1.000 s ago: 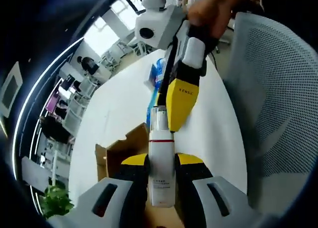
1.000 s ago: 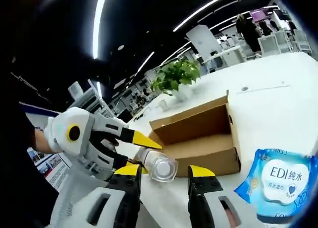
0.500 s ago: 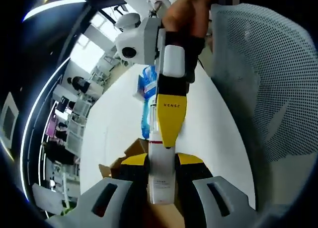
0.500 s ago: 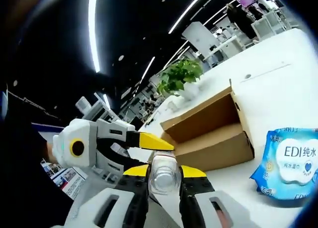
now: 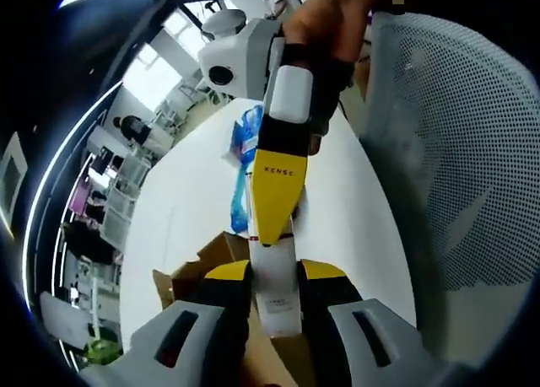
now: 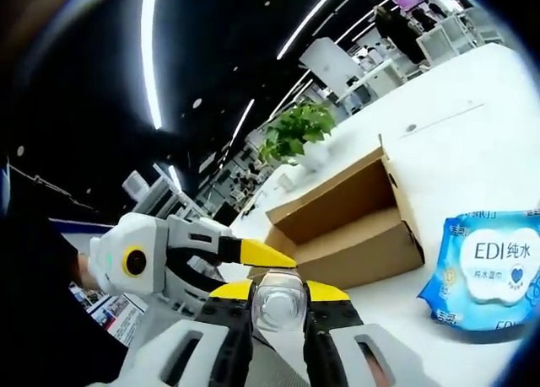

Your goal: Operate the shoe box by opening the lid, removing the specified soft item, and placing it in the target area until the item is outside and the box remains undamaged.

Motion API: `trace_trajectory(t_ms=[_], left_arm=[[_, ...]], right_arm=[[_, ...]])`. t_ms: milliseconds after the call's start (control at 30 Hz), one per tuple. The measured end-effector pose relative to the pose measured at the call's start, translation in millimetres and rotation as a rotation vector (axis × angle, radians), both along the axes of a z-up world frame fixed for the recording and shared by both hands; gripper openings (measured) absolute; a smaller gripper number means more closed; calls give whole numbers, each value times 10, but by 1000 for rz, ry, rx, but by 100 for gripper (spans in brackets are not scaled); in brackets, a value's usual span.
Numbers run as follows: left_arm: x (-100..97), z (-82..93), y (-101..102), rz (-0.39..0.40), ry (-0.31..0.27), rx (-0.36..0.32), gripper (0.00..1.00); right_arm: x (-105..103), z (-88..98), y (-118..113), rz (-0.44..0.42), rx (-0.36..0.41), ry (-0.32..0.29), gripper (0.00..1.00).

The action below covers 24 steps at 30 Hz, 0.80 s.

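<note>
Bottle (image 5: 276, 294), white and slim, is held above the table (image 5: 194, 193), pinched by both claws at once: the left gripper (image 5: 276, 277) clamps its body, the right gripper (image 6: 279, 296) its clear end. Open cardboard box (image 6: 346, 223) sits on the table, with a blue wipes pack (image 6: 494, 269) just beside it.

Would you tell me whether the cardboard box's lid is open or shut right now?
Open: in the right gripper view the cardboard box shows its brown inner wall, lid flap raised.
</note>
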<state>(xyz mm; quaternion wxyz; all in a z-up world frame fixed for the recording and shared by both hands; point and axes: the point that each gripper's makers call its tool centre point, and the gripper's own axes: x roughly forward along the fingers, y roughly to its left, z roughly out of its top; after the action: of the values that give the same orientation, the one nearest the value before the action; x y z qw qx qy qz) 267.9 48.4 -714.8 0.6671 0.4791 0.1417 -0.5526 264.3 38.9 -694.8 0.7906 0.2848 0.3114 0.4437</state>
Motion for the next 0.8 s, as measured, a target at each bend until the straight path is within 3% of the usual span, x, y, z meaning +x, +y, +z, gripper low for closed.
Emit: trace_trajectory(t_ms=[167,433,500,533,800], left_arm=[[7,47,70,50,18,-28,24],[-8,99,196,282,164,-199,28],[26,119,218,346,179,-254,28],[24,126,222,388,217,-299,28],[168,180,373,611,313,-497,32]], right_arm=[[27,-47,-99,-19,-12,23,17],[45,-11,-273,-50,-30,21,17],[45,-14,-311,-60,-32,24,17],[42,-19,-337,-67,-34,28,17],[-2,-61,-484,-100,-40,60,17]])
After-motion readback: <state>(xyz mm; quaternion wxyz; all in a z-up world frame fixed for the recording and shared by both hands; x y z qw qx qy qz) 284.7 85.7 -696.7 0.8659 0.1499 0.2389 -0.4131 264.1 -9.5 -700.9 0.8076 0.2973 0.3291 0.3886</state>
